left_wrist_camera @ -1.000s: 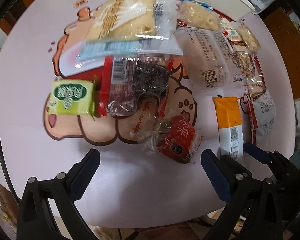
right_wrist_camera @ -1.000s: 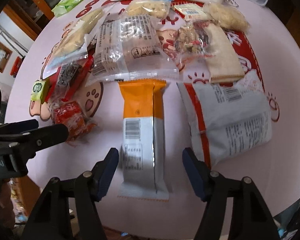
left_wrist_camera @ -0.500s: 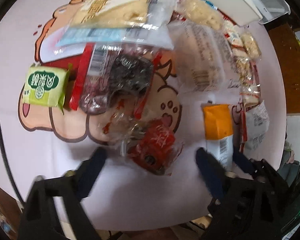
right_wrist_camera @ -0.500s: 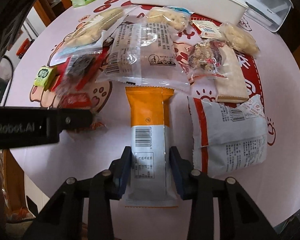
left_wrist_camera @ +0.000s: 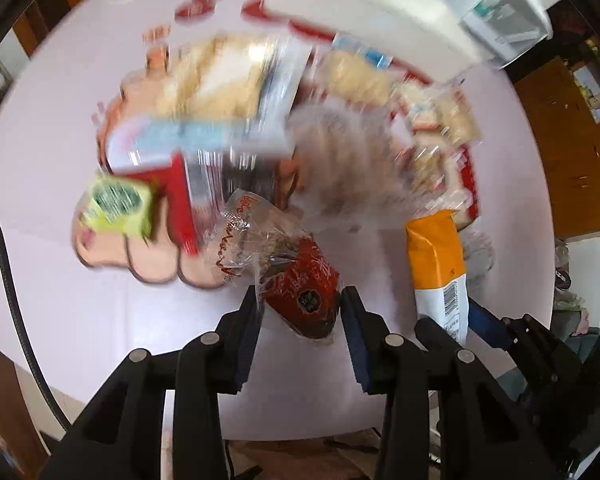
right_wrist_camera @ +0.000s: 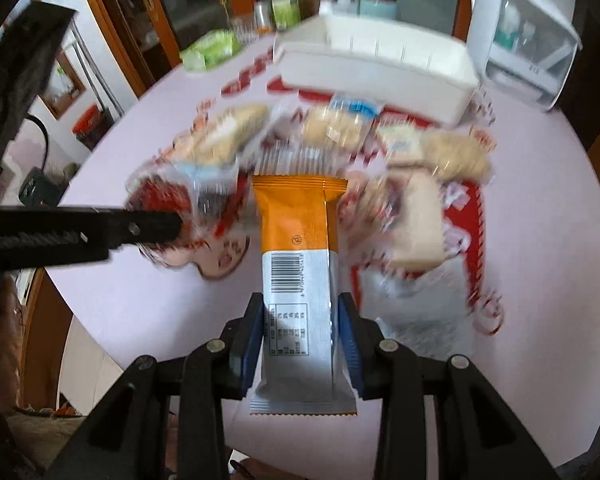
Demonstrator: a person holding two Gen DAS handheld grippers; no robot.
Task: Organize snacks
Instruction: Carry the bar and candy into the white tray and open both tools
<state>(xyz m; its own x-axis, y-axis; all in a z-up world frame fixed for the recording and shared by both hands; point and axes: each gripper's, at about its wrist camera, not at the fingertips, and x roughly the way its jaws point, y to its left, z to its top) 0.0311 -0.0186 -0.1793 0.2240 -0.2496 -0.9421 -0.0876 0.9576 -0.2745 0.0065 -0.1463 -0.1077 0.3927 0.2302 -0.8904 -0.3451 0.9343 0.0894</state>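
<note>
Two grippers: left gripper (left_wrist_camera: pixel 301 312), jaws just closed, clamped on one red snack packet (left_wrist_camera: pixel 302 296); right gripper (right_wrist_camera: pixel 300 332) on one orange-and-silver bar (right_wrist_camera: pixel 298 280)

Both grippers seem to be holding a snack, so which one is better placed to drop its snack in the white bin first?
Probably right: its gripper grips the orange-and-silver bar, pointing straight toward the white bin.

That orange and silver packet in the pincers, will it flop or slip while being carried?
The orange and silver packet juts out straight beyond the right gripper, so it is probably fairly stiff. Its glossy foil may be slippery. Gripped near one end, it could swing.
</note>
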